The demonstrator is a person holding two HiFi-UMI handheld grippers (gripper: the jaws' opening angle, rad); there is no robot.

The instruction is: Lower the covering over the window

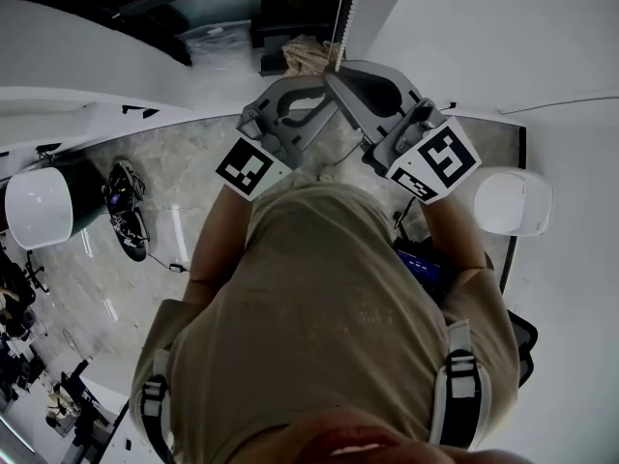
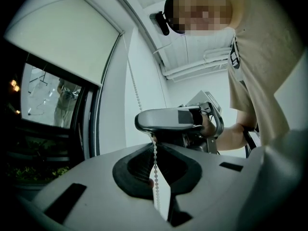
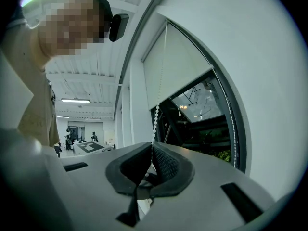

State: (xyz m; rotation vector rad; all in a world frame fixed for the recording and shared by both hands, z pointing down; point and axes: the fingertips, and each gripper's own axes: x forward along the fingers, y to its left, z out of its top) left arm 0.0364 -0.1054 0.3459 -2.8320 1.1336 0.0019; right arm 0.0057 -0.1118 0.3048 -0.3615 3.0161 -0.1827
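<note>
Roller blind (image 2: 57,37) is part-way down and covers the upper part of the window (image 2: 48,102); dark glass is exposed below its hem. Left gripper (image 2: 155,150) is level with its jaws clenched on the bead chain (image 2: 136,95). Right gripper (image 3: 151,148) is also level and clamped on the same chain, just above the left one. The chain hangs down the wall beside the blind's edge and runs through both sets of pads.
</note>
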